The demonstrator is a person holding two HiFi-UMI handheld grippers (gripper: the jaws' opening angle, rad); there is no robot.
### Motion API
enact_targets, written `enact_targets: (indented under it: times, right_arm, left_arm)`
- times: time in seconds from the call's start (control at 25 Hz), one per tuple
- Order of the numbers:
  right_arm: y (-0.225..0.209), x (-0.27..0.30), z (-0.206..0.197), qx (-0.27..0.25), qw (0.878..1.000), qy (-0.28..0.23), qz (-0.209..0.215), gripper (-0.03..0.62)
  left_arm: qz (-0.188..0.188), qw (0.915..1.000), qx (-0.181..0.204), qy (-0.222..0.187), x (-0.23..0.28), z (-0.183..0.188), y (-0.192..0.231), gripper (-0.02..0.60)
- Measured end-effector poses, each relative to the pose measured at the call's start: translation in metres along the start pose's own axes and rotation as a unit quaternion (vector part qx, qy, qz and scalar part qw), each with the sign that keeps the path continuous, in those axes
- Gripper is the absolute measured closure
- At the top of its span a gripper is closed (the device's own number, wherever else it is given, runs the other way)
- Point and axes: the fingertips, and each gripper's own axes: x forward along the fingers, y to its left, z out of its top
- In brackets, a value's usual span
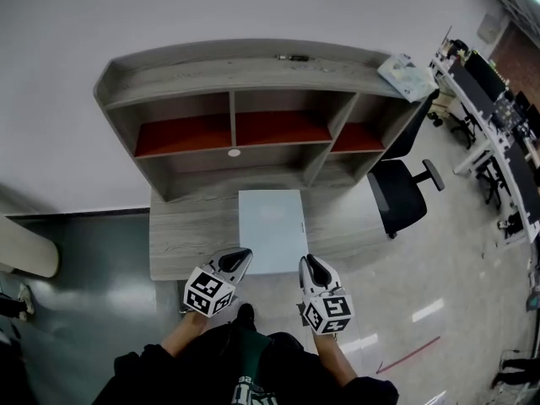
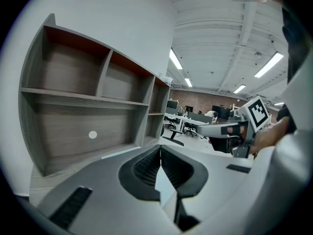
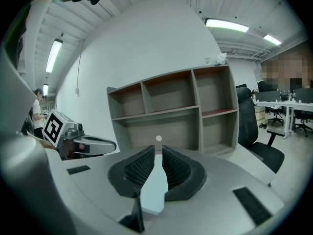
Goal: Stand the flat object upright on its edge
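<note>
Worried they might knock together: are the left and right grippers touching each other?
Apart. The head view shows the left gripper and the right gripper at opposite near corners of the pale panel, a clear gap between them.

A pale flat panel [image 1: 271, 230] lies on the wooden desk [image 1: 181, 236].
</note>
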Motion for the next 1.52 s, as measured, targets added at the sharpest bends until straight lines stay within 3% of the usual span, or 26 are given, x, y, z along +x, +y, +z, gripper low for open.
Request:
enact_targets:
  times: [0.44,1.0,1.2,1.52]
  right_arm:
    - [-0.015,0.060,0.009,-0.009,0.999,0.023,0.036,0.556]
    - [-0.059,0.103,0.025,-0.045,0.990,0.046,0.129,0.556]
    - [-0.067,0.110,0.020,-0.052,0.987,0.061,0.142,0.556]
    - [-0.070,0.128,0.020,-0.042,0.988,0.069,0.134,0.553]
  left_arm:
    - [0.026,0.9991,-0.031,0.006,0.025,0.002,0.041,0.569]
    - [0.116,0.9913,-0.060,-0.014,0.065,0.019,0.056,0.569]
    - [0.112,0.9907,-0.071,-0.032,0.068,0.023,0.058,0.568]
    - [0.102,0.9914,-0.081,-0.011,0.076,0.014,0.078,0.568]
